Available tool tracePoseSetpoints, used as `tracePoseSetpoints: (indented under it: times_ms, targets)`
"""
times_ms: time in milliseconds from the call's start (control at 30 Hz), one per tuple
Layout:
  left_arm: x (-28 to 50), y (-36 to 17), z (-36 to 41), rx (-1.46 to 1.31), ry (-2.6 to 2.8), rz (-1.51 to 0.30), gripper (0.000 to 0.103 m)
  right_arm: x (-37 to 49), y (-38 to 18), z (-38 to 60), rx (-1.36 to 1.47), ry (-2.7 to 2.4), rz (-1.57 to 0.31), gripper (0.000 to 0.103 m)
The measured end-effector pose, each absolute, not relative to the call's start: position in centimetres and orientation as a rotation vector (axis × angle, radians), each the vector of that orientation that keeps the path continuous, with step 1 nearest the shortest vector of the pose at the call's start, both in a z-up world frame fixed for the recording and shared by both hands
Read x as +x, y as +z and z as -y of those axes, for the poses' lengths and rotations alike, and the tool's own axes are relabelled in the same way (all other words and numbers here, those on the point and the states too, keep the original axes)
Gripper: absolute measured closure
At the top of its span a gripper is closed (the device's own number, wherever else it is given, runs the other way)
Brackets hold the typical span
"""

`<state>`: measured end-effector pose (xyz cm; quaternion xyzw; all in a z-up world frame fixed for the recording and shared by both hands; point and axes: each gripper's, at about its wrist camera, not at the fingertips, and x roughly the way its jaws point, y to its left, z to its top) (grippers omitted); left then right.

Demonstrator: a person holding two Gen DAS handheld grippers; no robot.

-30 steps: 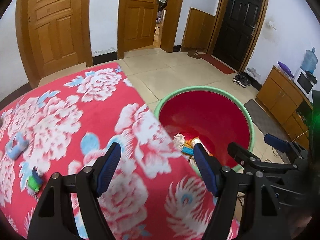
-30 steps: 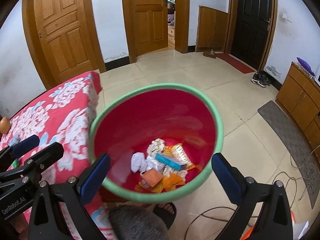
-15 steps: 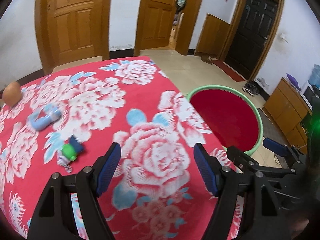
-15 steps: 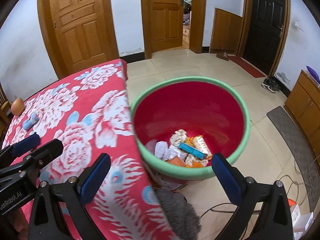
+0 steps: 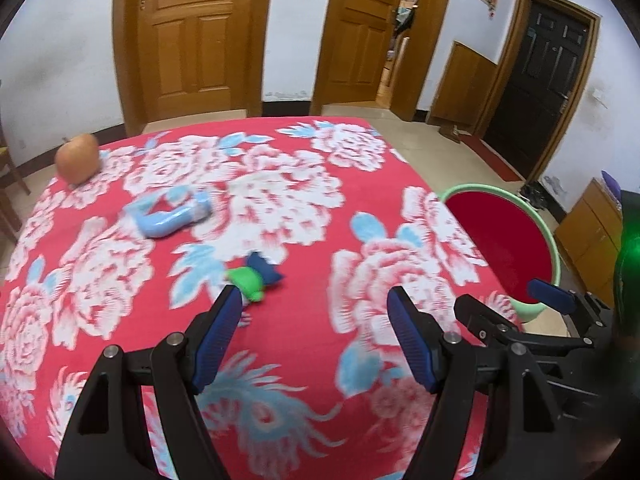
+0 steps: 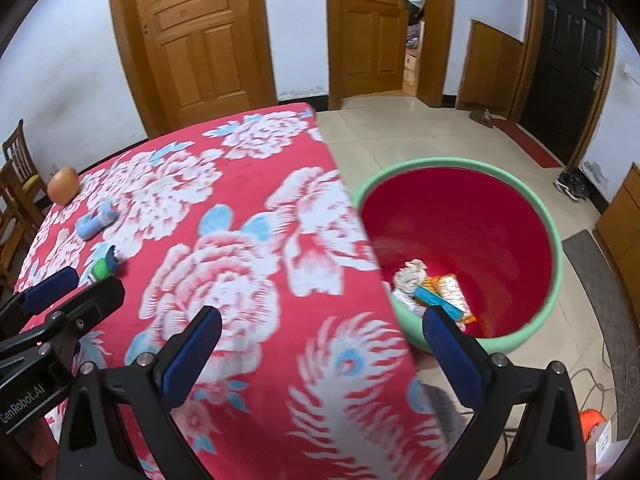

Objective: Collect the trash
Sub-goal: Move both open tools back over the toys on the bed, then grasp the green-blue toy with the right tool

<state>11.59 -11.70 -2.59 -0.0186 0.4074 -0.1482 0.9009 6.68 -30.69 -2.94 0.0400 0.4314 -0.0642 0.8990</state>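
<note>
A green and dark blue wrapper [image 5: 253, 277] lies on the red flowered tablecloth [image 5: 280, 208], just beyond the left fingertip of my open, empty left gripper [image 5: 314, 334]. A light blue crumpled wrapper [image 5: 170, 216] lies farther back left. Both show in the right wrist view, the green one [image 6: 105, 265] and the light blue one [image 6: 96, 222]. My right gripper [image 6: 320, 354] is open and empty above the table's right edge. The red bin with a green rim [image 6: 554, 236] stands on the floor to the right and holds several wrappers [image 6: 434, 292]. It also shows in the left wrist view [image 5: 548, 228].
An orange-brown round fruit [image 5: 77, 158] sits at the table's far left corner. Wooden chairs [image 6: 16, 184] stand left of the table. Wooden doors [image 5: 192, 36] line the back wall. Cabinets [image 5: 588, 224], shoes and cables lie on the floor at right.
Both grippers have swung left, from over the bin to over the table. The two wrappers and the fruit have come into view ahead of the left gripper. Both stay open.
</note>
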Motion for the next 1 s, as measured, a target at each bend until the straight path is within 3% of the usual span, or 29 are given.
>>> tracePoseSetpoints:
  times_ms: [1000]
  targets:
    - [14.1, -4.5, -2.9, -0.243, -0.089, -0.865, 0.029, 14.1, -5.1, 17.8, 0.046, 0.188, -0.957, 0.000]
